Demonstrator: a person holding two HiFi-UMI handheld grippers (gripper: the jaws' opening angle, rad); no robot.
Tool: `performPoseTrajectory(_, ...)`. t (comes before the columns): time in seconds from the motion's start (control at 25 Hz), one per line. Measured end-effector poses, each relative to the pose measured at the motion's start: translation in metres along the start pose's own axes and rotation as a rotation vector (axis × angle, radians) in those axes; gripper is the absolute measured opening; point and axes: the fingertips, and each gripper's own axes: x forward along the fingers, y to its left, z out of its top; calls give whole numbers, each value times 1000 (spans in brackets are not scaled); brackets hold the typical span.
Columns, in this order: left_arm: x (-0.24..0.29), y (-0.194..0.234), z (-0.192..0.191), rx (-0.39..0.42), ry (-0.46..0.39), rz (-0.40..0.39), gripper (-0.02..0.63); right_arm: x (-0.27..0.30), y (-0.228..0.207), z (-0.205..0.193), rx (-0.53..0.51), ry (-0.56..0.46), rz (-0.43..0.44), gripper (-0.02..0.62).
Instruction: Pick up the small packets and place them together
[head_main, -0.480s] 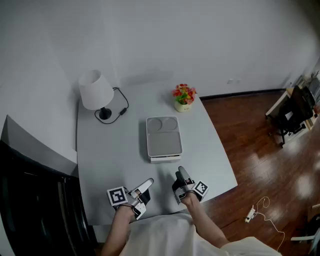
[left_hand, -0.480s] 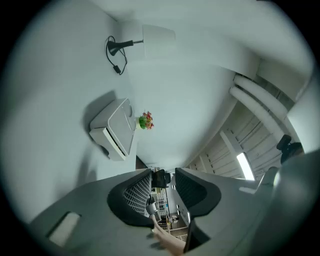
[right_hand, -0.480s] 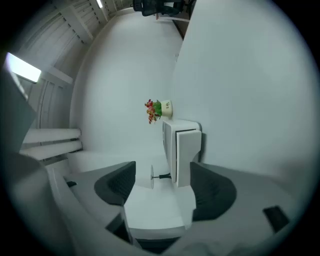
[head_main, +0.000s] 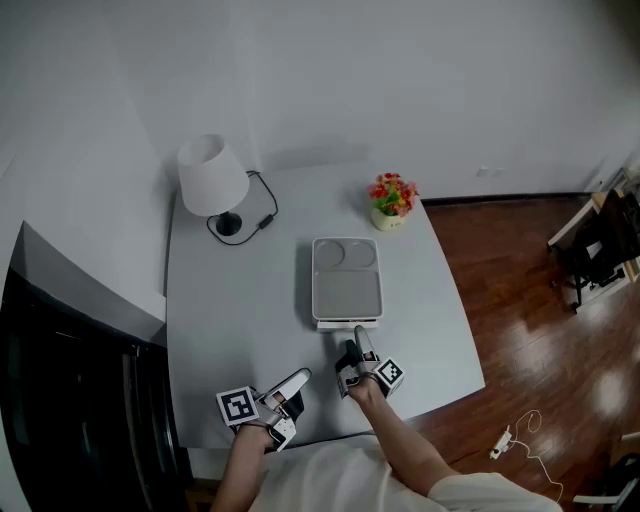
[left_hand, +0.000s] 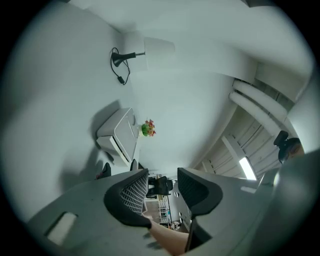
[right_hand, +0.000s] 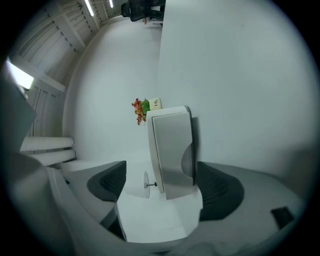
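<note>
No small packets show in any view. My left gripper hovers level over the table's front edge, its jaws drawn close together with nothing between them. My right gripper stands open and empty, pointing at the near end of a flat white box with a grey top. In the right gripper view that box lies just ahead of the spread jaws, not between them. The left gripper view has the box farther off.
A white lamp with a black cord stands at the grey table's far left, a small flower pot at the far right. Past the table's right edge lies wooden floor. A dark panel flanks the left side.
The right gripper has moved forward, closer to the box's near end. The head view has shifted, so everything sits further right. The left gripper stays near the front edge.
</note>
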Motion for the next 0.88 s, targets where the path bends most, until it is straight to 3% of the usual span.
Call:
performPoseTrajectory(0.2,-8,0,4,-11,-38,2,169,18,-2,6,54,-62,22,426)
performPoseTrajectory(0.44,-19,3,9,14,-73,26,169,33,-1,12,40,-88,36,423)
performPoseTrajectory(0.56,-24,2,15,65,-107,50,169,35,-5,11,21,-91,6,329)
performPoseTrajectory(0.88,-35,7,28,272,-171,141,184,28,-10,13,-42,-64,-8,274)
